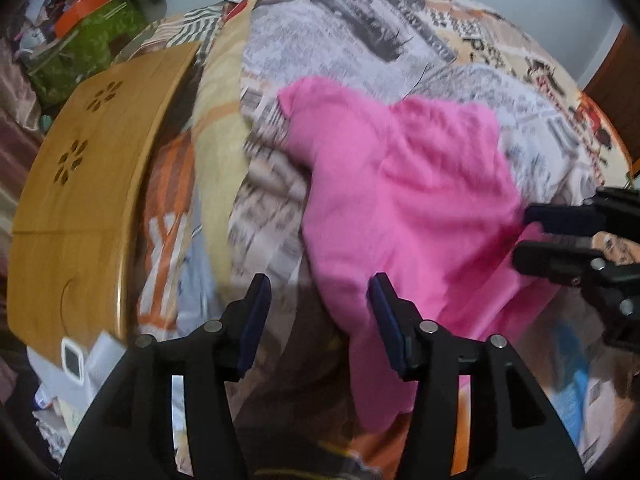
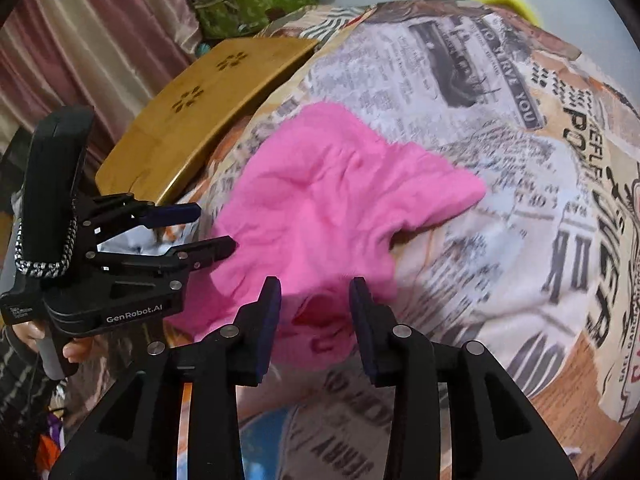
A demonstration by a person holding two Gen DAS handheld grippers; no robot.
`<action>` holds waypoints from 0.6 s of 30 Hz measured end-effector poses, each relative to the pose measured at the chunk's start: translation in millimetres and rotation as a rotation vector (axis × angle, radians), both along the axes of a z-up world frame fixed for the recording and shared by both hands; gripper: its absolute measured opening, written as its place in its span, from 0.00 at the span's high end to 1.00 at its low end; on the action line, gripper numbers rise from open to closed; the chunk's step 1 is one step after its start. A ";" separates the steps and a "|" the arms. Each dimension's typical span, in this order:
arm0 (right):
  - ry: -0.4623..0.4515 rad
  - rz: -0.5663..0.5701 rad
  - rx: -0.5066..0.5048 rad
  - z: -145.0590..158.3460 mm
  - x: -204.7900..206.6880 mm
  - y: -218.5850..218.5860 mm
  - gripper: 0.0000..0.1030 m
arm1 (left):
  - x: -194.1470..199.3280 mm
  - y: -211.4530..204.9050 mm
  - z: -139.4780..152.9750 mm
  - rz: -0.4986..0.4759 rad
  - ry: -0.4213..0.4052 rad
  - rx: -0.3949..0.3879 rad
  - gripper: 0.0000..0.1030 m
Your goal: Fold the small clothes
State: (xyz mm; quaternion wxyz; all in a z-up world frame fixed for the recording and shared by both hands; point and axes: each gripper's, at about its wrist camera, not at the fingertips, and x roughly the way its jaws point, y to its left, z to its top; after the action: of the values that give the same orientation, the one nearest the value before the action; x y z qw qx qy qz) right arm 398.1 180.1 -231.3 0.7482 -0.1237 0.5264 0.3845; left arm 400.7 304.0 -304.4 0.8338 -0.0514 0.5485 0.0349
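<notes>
A small pink garment point(image 1: 404, 200) lies rumpled on a newspaper-print bedspread point(image 1: 360, 32); it also shows in the right wrist view point(image 2: 320, 208). My left gripper point(image 1: 318, 292) is open, its jaws wide apart just at the garment's near left edge, holding nothing. It shows from the side in the right wrist view point(image 2: 216, 230), open beside the cloth. My right gripper point(image 2: 314, 292) is open over the garment's near edge, with pink cloth between the fingers but not pinched. It appears at the right in the left wrist view point(image 1: 524, 236).
A bamboo lap tray point(image 1: 80, 208) with flower cut-outs lies left of the garment, seen also in the right wrist view point(image 2: 200, 120). A green bag point(image 2: 256, 4) and clutter stand at the back left. Pink curtains point(image 2: 80, 40) hang on the left.
</notes>
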 end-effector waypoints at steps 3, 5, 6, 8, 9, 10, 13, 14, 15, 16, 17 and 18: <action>0.007 0.029 0.000 -1.3 -10.8 -0.9 0.69 | -7.5 4.8 -5.7 0.028 0.010 0.025 0.46; 0.009 0.051 -0.008 -1.3 -18.3 -2.4 0.69 | -10.0 10.2 -9.0 0.046 0.012 0.032 0.41; 0.010 0.061 -0.015 -1.8 -21.7 -3.2 0.69 | -10.9 12.4 -10.0 0.057 0.011 0.033 0.38; 0.007 0.073 -0.029 -3.2 -27.9 -6.3 0.69 | -11.9 16.4 -13.0 0.081 0.010 0.026 0.36; 0.007 0.076 -0.036 -4.4 -30.4 -8.4 0.69 | -12.6 17.5 -14.2 0.088 0.008 0.025 0.34; 0.006 0.075 -0.037 -6.2 -32.4 -10.4 0.69 | -13.3 18.6 -16.1 0.100 0.008 0.028 0.33; 0.006 0.070 -0.043 -10.1 -35.4 -15.2 0.69 | -13.9 17.7 -19.4 0.103 0.002 0.055 0.26; 0.007 0.066 -0.042 -11.1 -36.1 -16.8 0.69 | -14.5 17.0 -20.1 0.101 -0.003 0.070 0.23; 0.008 0.060 -0.044 -13.3 -37.7 -18.5 0.69 | -15.5 17.1 -20.8 0.100 -0.004 0.074 0.23; 0.005 0.059 -0.049 -14.8 -39.3 -19.6 0.68 | -16.2 17.7 -20.8 0.101 -0.001 0.068 0.23; -0.002 0.061 -0.054 -15.5 -41.2 -20.4 0.68 | -17.3 19.0 -20.1 0.107 0.005 0.054 0.23; -0.013 0.064 -0.063 -15.6 -44.0 -20.1 0.68 | -17.9 20.1 -18.8 0.116 0.011 0.043 0.23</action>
State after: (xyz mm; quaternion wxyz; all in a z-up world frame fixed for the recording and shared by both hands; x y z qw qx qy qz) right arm 354.1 160.0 -246.9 0.7346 -0.1668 0.5290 0.3907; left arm 382.8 324.1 -323.1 0.8282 -0.0649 0.5485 0.0950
